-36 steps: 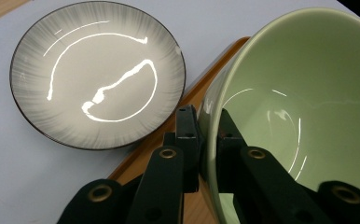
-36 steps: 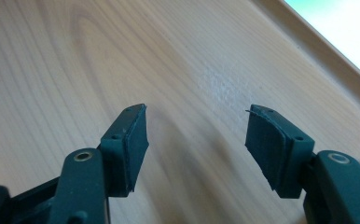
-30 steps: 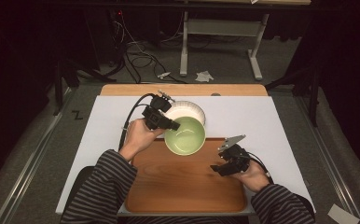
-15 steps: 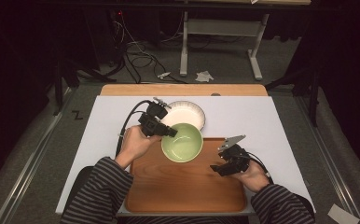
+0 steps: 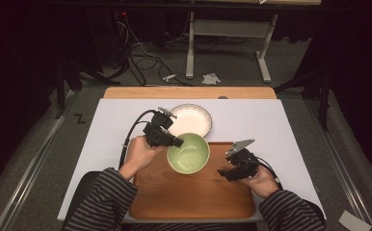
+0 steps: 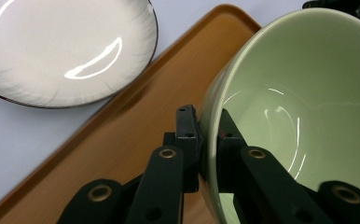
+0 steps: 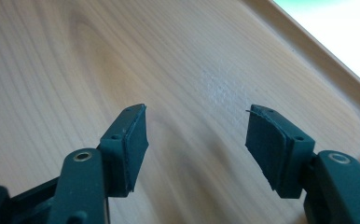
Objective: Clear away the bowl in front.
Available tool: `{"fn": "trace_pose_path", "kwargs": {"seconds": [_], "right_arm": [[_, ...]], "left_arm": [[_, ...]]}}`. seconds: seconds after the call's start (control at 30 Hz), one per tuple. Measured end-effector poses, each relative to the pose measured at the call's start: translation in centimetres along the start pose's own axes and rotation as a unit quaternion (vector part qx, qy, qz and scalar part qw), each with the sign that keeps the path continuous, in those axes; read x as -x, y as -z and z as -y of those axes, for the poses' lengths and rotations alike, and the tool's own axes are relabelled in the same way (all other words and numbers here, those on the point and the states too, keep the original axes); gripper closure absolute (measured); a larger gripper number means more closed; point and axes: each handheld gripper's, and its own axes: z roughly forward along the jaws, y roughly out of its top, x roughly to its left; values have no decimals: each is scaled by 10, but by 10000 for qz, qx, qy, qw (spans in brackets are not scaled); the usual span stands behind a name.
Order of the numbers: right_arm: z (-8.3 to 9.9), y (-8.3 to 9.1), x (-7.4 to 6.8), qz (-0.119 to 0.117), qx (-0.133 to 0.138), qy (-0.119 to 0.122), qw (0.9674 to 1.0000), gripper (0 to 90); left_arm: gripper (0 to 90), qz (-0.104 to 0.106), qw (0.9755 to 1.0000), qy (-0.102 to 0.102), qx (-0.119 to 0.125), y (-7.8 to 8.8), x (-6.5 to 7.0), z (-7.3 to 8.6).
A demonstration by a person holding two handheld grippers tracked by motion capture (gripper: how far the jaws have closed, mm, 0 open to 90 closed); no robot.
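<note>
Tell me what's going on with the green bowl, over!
Left gripper shut on green bowl rim, bowl over wooden tray. Right gripper open, empty, over tray. White plate beside tray, not blocking.

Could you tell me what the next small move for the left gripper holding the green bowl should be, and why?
Probably ease the green bowl straight down onto the wooden tray before letting go. The left gripper is clamped on the bowl's rim, one jaw inside and one outside, and the bowl tilts over the tray's far edge beside the white plate. The right gripper hangs open over the tray, holding nothing.
</note>
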Motion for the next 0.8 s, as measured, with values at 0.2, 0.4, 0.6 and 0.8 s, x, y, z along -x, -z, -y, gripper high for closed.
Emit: {"fn": "trace_pose_path", "kwargs": {"seconds": [0.2, 0.4, 0.6, 0.8], "right_arm": [[0, 1, 1, -14, 51, -24, 10000, 404], [0, 2, 1, 8, 69, -21, 10000, 404], [0, 2, 1, 17, 55, -23, 10000, 404], [0, 1, 1, 0, 30, -26, 10000, 405]], "left_arm": [[843, -59, 9999, -15, -131, -7, -2, 7], [842, -130, 9996, -52, -257, -13, -5, 13], [841, -301, 9988, -14, -373, -25, -10, 20], [841, -414, 9980, -1, -470, -33, -15, 24]]}}
